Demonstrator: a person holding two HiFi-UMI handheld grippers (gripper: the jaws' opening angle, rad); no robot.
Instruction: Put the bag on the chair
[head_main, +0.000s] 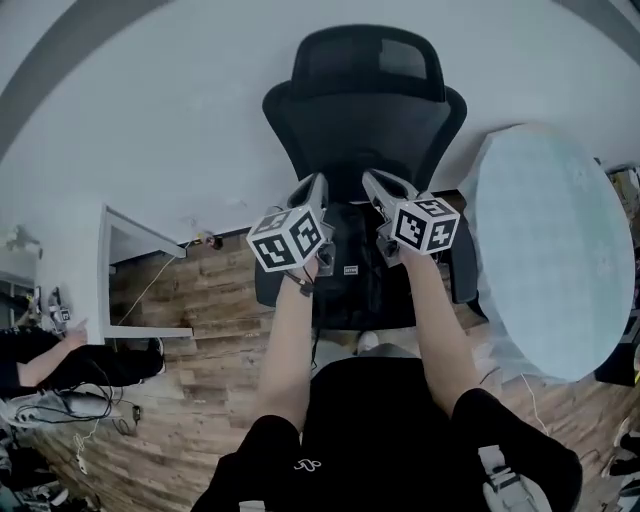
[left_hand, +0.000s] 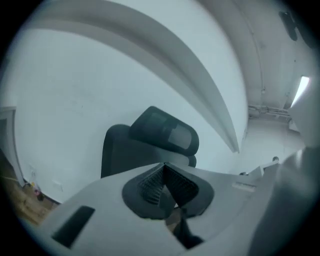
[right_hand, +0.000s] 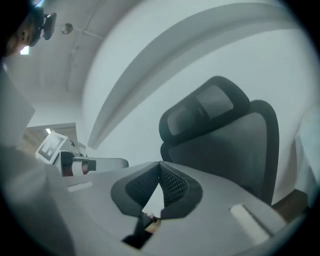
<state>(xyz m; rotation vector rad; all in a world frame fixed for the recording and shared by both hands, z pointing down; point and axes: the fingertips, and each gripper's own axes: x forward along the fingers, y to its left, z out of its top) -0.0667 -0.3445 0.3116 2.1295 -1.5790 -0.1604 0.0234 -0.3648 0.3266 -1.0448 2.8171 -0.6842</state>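
On the seat of the office chair (head_main: 365, 110), far centre: black bag (head_main: 352, 285) apparently already resting. Left gripper (head_main: 316, 190) and right gripper (head_main: 375, 185) are closed, with nothing visible between the tips. Placement looks done.

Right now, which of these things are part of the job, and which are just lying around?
Job: black chair; dark bag, seemingly on its seat; left gripper and right gripper, both shut, empty.
Lying about: white table; floor cables; pale round panel.
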